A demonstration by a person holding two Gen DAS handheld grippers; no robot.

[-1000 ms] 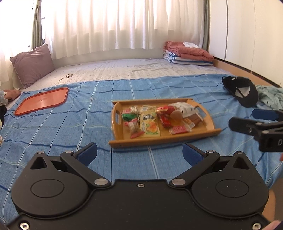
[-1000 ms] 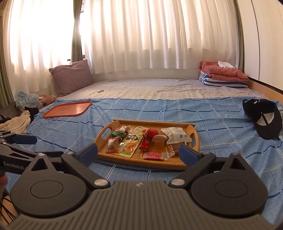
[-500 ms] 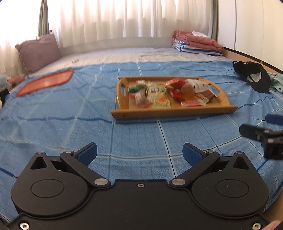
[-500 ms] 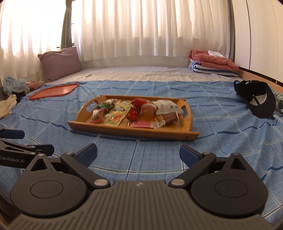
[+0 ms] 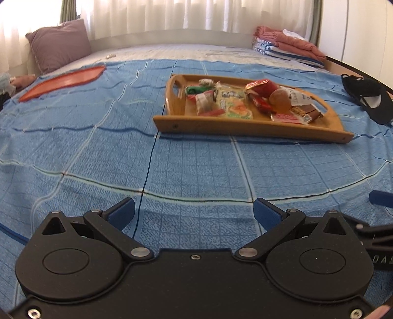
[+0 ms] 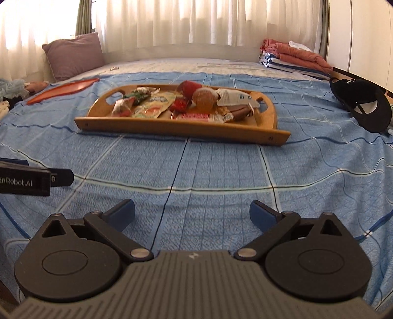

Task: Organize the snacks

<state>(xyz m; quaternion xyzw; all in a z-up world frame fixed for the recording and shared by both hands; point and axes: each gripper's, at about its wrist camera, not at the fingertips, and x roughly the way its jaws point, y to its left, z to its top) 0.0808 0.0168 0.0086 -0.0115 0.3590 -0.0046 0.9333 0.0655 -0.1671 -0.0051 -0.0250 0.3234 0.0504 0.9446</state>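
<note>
Snacks (image 5: 242, 103) lie heaped in a wooden tray (image 5: 248, 127) that rests on the blue checked bedspread (image 5: 191, 171). We see the tray ahead of both grippers and well apart from them, a little to the right in the left wrist view and near the centre in the right wrist view. Among the wrappers we can pick out a green packet (image 5: 194, 90) near the tray's left handle, a yellow pouch with an orange picture (image 5: 234, 104) in the middle, a red packet (image 5: 261, 86) behind a round bun in clear wrap (image 5: 280, 99), and a white packet (image 6: 237, 97) toward the right handle.

Our left gripper (image 5: 194, 213) hovers low over the bedspread with its blue-padded fingers (image 5: 122, 216) spread wide and nothing between them. Our right gripper (image 6: 191, 213) is likewise held low over the cloth, its fingers (image 6: 261, 216) wide apart and bare. Each gripper shows at the edge of the other's view: the right one at the right margin of the left wrist view, the left one at the left margin of the right wrist view.

An orange tray (image 5: 65, 81) lies flat on the bedspread to the far left, near a purple pillow (image 5: 59, 44). A black cap (image 6: 361, 103) lies to the right of the wooden tray, and folded blankets (image 6: 294, 57) are stacked at the far right, under the white curtains (image 6: 196, 22).
</note>
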